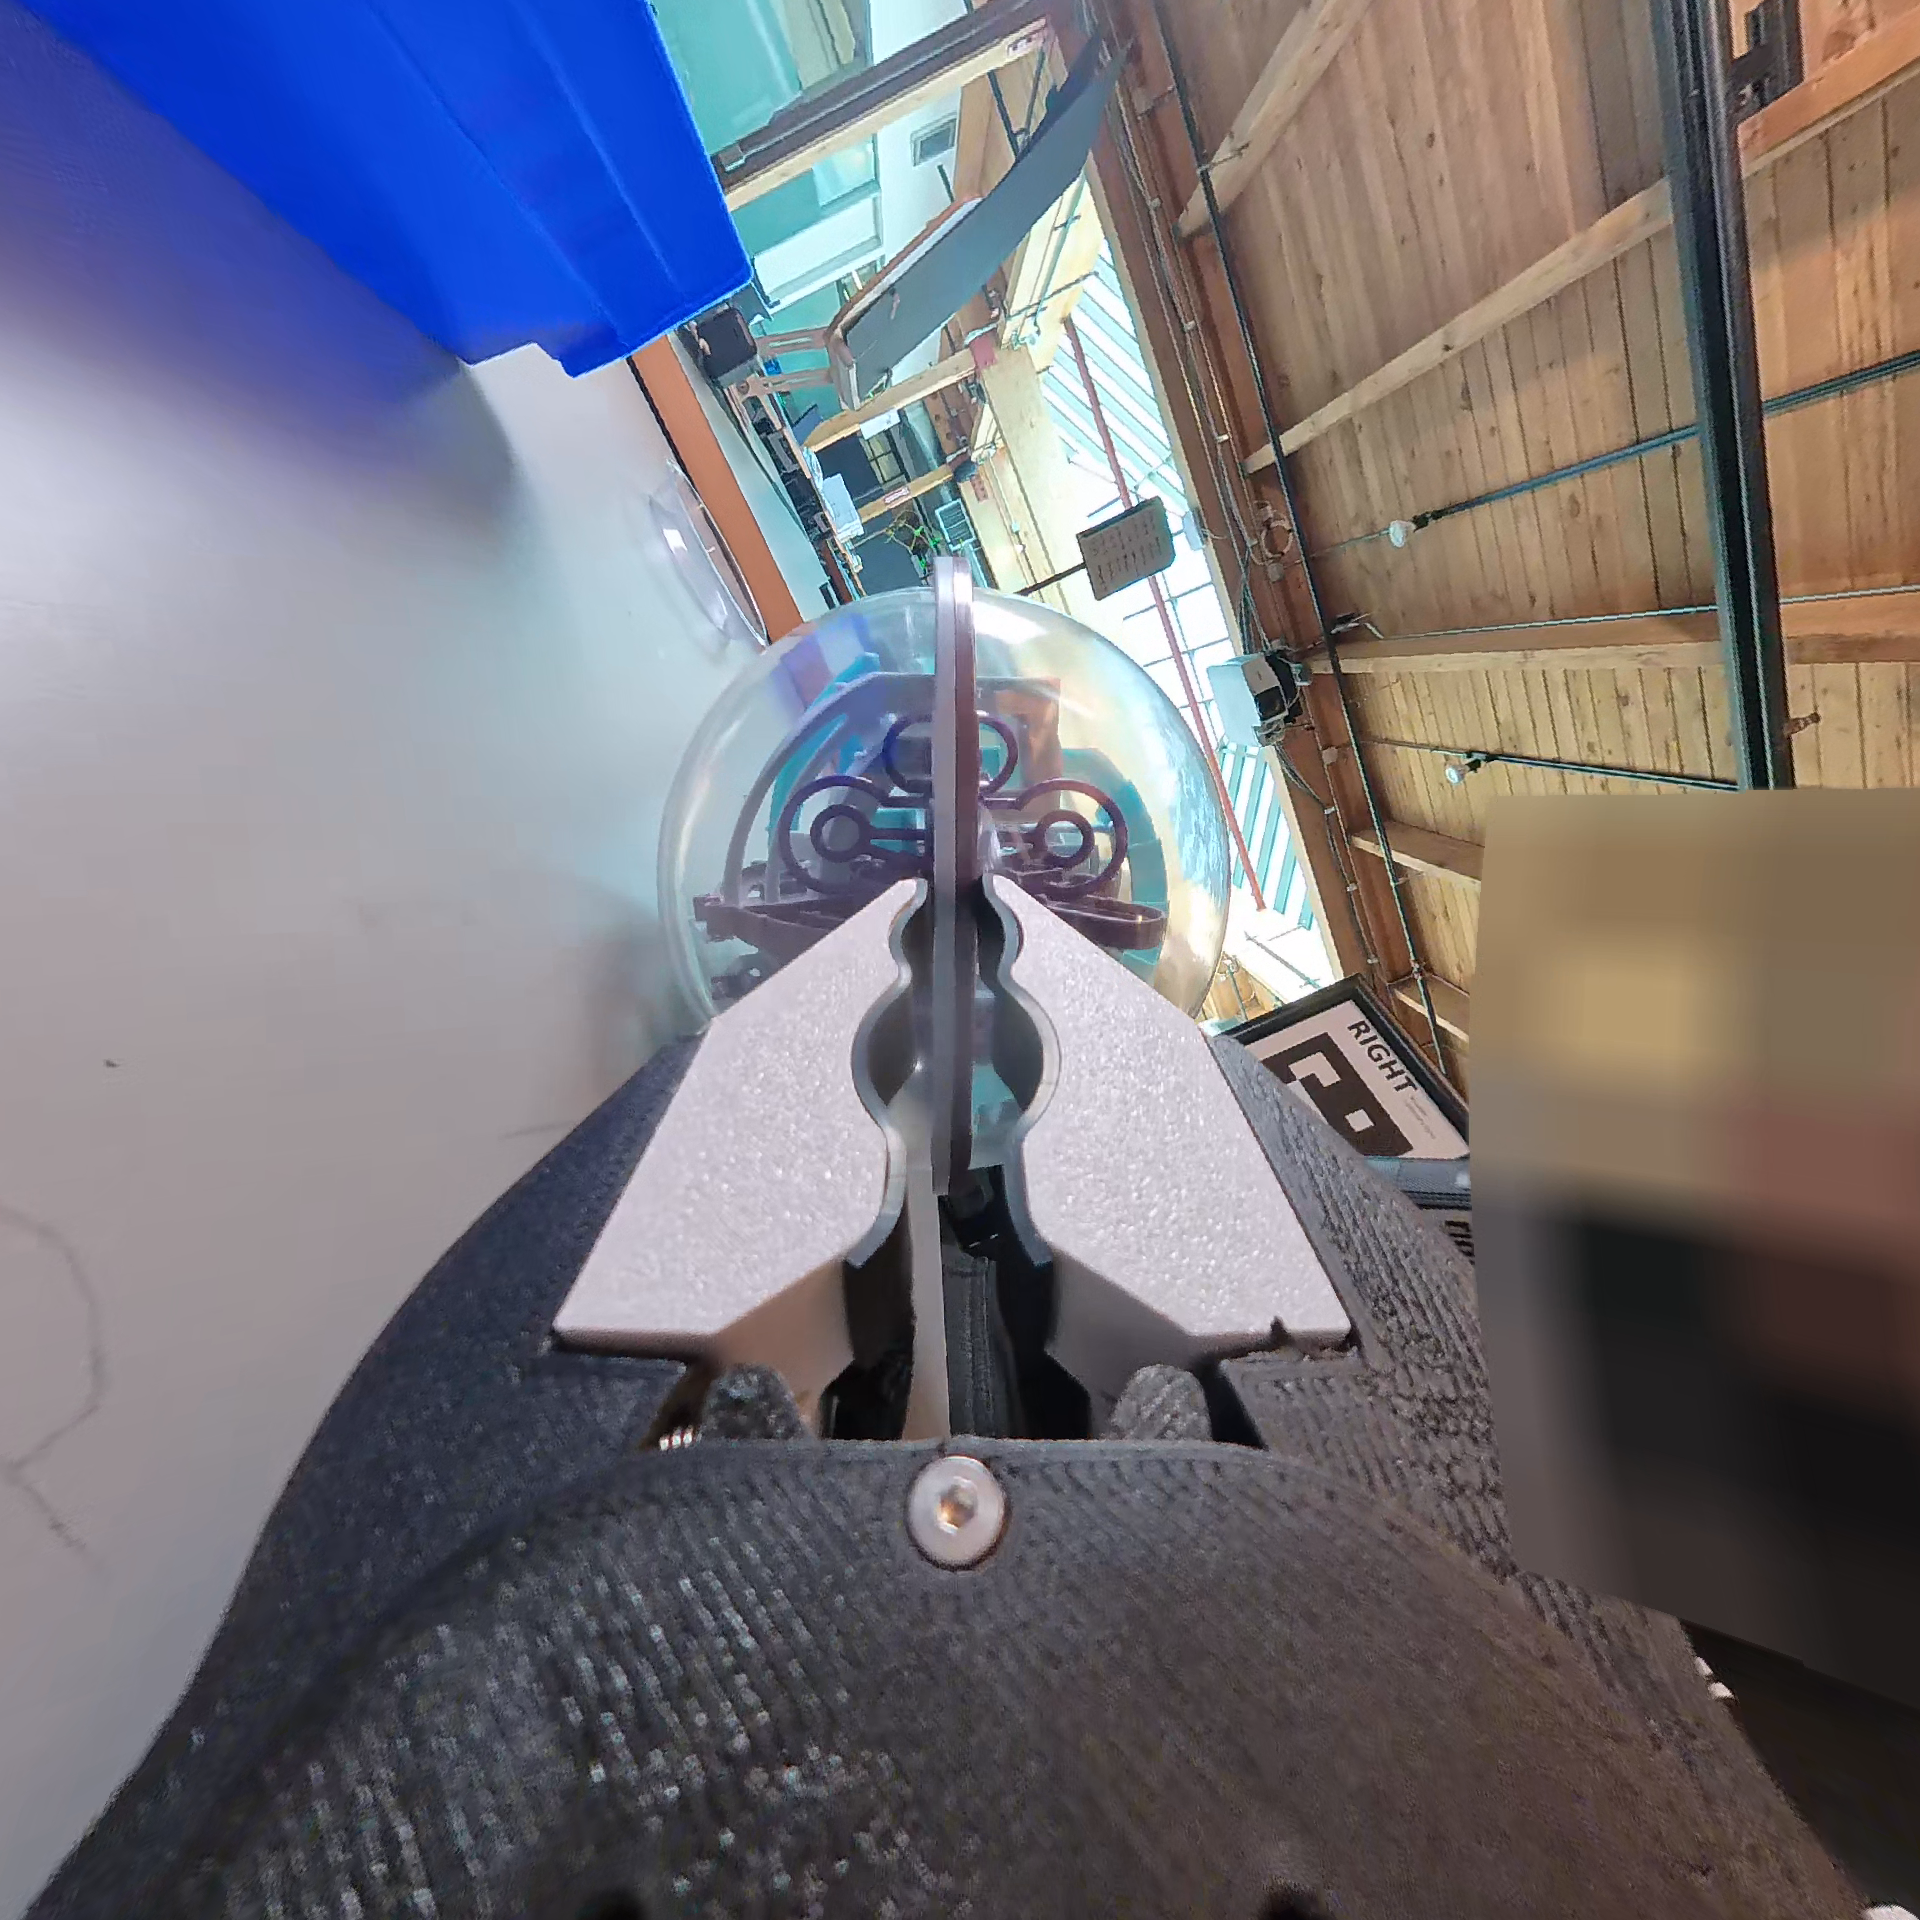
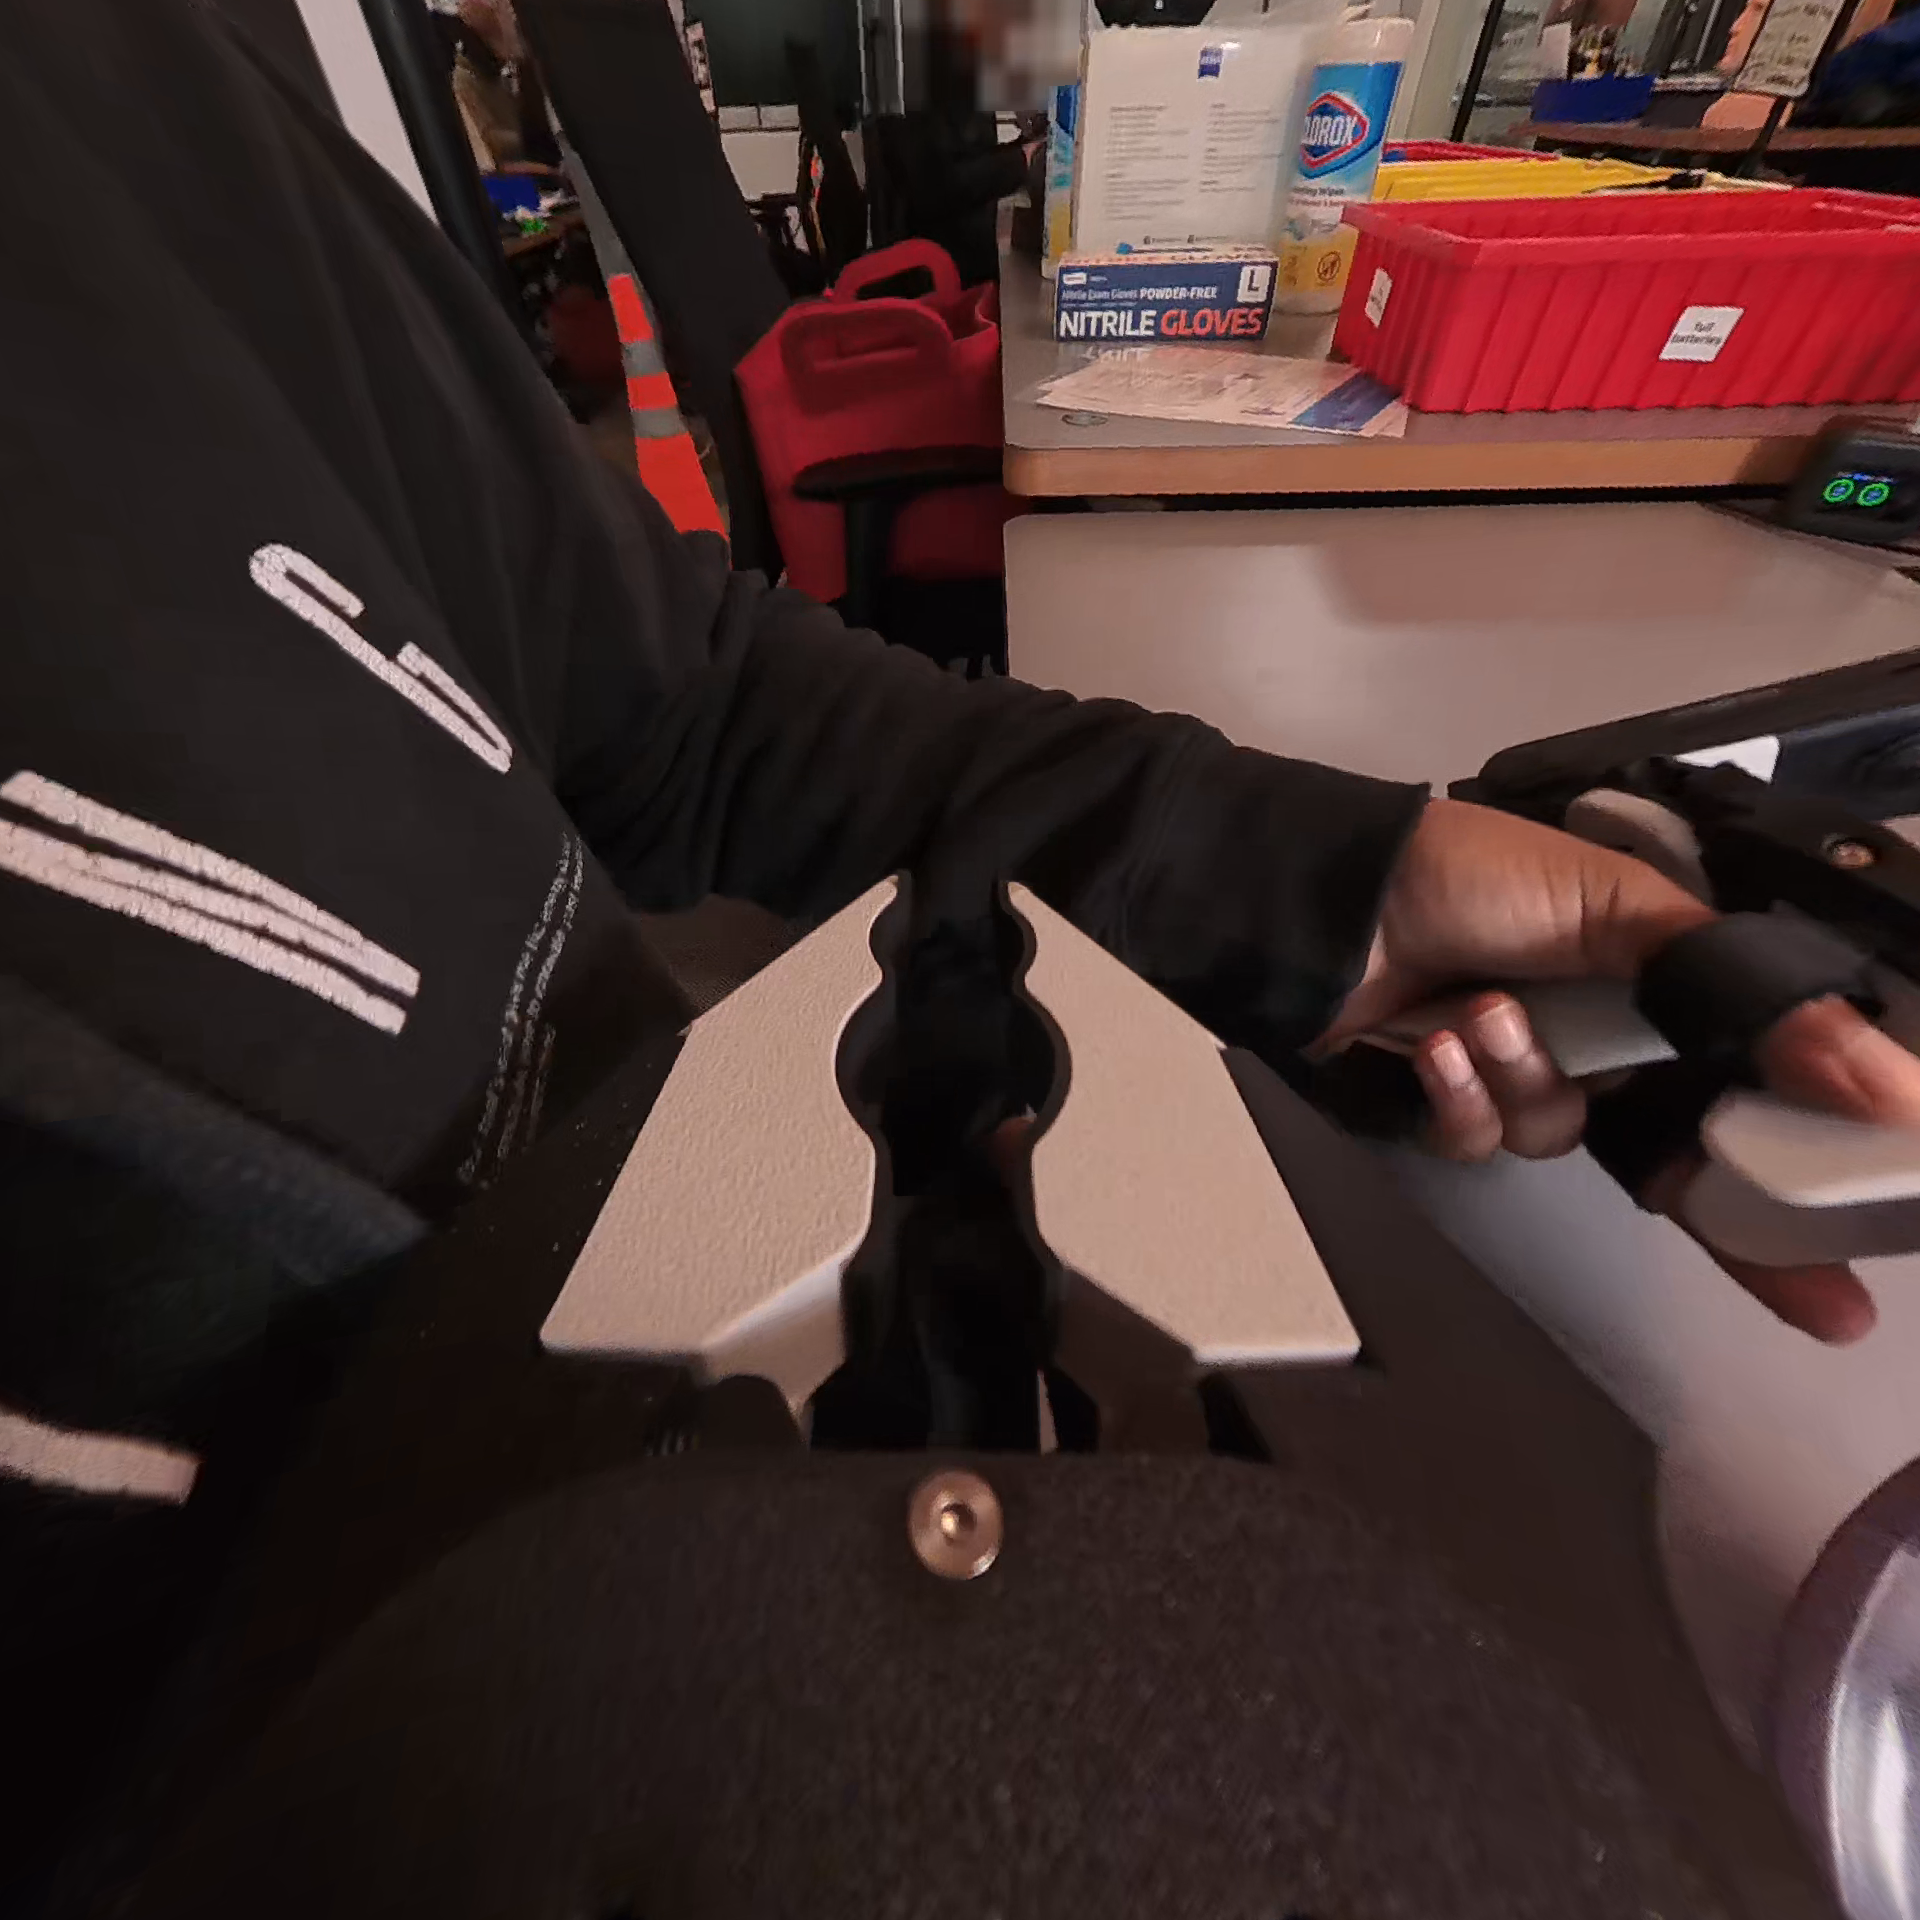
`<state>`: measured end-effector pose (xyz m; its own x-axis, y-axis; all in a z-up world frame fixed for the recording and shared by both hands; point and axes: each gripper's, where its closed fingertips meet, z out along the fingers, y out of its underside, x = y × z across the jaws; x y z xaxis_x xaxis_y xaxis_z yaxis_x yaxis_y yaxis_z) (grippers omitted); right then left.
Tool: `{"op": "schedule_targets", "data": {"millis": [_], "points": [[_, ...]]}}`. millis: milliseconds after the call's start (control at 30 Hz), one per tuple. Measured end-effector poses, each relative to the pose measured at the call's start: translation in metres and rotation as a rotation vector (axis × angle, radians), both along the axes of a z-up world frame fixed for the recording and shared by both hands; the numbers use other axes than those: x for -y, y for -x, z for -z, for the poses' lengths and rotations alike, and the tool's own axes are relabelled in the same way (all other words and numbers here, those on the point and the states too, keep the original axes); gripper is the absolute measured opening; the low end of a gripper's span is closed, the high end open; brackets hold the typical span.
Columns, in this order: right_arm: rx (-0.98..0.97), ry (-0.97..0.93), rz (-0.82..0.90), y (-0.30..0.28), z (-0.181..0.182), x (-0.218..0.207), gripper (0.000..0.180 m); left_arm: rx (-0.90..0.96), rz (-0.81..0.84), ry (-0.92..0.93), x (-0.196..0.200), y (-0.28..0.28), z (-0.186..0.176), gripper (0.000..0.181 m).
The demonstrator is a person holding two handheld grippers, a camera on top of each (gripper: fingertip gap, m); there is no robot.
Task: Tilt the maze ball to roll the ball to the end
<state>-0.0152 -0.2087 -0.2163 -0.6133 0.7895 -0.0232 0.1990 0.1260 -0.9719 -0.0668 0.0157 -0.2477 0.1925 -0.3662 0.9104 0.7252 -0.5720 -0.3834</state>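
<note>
A clear plastic maze ball (image 1: pixel 940 810), its sphere packed with purple loops and teal and grey track, is held off the table (image 1: pixel 260 831) by the left gripper (image 1: pixel 954 904), whose two pale, grainy fingers (image 1: pixel 790 1101) are pinched tight on the thin grey-purple rim that rings the globe; the view is rolled on its side, so the pale tabletop stands like a wall to the left and timber ceiling boards run down the right. A glossy blue bin (image 1: pixel 416 156) sits on that table behind the ball, its contents out of sight, and a framed black-and-white marker card (image 1: pixel 1351 1091) shows just beside the sphere. From the right wrist view, the right gripper (image 2: pixel 954 904) points at the person's black sweatshirt (image 2: pixel 312 727), printed with white lettering, its matching textured fingers (image 2: pixel 748 1143) drawn close with a narrow gap and nothing between them. The person's hand (image 2: pixel 1538 997) grips the grey handle of the other tool over the pale table (image 2: pixel 1403 623). Beyond, on a wood-edged counter (image 2: pixel 1351 468), stand a ribbed red bin (image 2: pixel 1642 301) bearing a small white sticker, a blue-and-white box of gloves (image 2: pixel 1164 301), a wipes canister (image 2: pixel 1340 156) with a printed label, a white printed box (image 2: pixel 1184 135) and loose leaflets (image 2: pixel 1226 390). What the red bin holds cannot be seen. An orange cone (image 2: pixel 660 405) and a red bag (image 2: pixel 883 395) stand beside the counter.
</note>
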Motion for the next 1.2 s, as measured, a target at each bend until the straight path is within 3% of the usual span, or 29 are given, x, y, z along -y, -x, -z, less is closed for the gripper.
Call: {"op": "schedule_targets", "data": {"millis": [233, 333, 500, 833, 967, 1033, 1200], "points": [[-0.028, -0.065, 0.164, -0.007, 0.007, -0.019, 0.006, -0.014, -0.002, -0.008, 0.002, -0.001, -0.001, 0.006], [-0.062, -0.077, 0.198, -0.010, 0.000, -0.026, 0.012, -0.019, -0.003, -0.011, 0.002, -0.001, -0.001, 0.006], [-0.078, -0.034, 0.164, -0.019, -0.003, -0.033, 0.033, -0.026, -0.004, -0.017, 0.002, -0.001, -0.001, 0.006], [-0.180, -0.134, 0.196, -0.026, -0.012, -0.035, 0.021, -0.045, 0.010, -0.024, 0.002, -0.006, -0.001, 0.006], [-0.157, -0.136, 0.189, -0.023, -0.011, -0.034, 0.025, -0.044, 0.010, -0.025, 0.003, -0.006, -0.001, 0.006], [-0.123, -0.122, 0.199, -0.017, -0.005, -0.039, 0.040, -0.038, 0.010, -0.024, 0.002, -0.005, 0.000, 0.006], [-0.124, 0.085, 0.201, -0.012, -0.014, -0.063, 0.043, -0.037, 0.007, -0.033, 0.003, -0.005, -0.002, 0.006]]}}
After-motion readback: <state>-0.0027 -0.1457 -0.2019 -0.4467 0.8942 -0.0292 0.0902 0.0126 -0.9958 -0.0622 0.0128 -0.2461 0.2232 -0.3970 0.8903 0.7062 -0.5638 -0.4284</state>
